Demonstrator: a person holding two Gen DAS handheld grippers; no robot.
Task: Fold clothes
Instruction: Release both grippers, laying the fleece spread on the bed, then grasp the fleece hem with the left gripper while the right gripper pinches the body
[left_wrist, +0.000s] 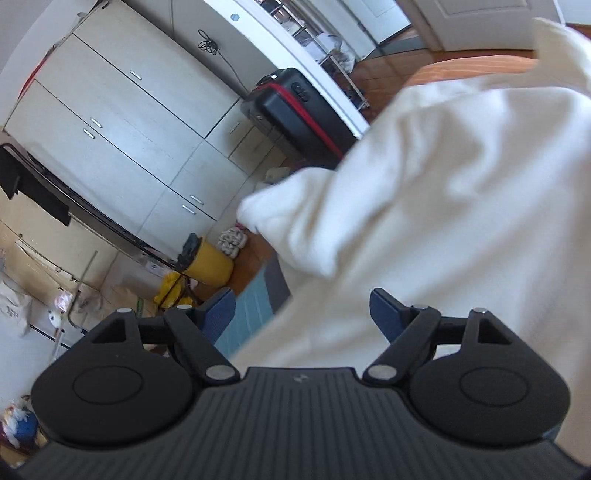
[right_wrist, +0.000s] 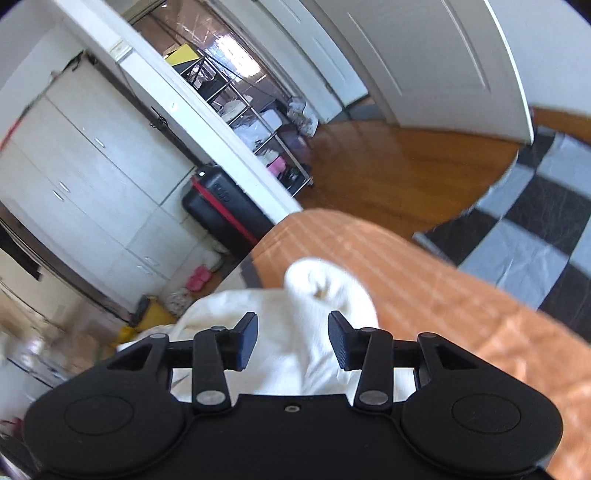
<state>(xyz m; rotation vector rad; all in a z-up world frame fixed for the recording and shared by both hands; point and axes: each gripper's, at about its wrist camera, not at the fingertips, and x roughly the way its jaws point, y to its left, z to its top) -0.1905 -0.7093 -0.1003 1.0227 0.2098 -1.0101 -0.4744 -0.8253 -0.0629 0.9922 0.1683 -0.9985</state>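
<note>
The left gripper (left_wrist: 303, 314) and right gripper (right_wrist: 291, 339) are both spreading wide over the white garment (left_wrist: 443, 192), pinching nothing.

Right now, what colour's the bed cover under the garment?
Orange with pale stripes; right wrist view shows it best.

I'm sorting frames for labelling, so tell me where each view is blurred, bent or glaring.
Left wrist view: the white garment is smeared by motion blur, and the cabinets bow from fisheye distortion. Right wrist view: the orange bedcover and the lower left corner are blurred, the door curves, and glare shines on the wooden floor.
</note>
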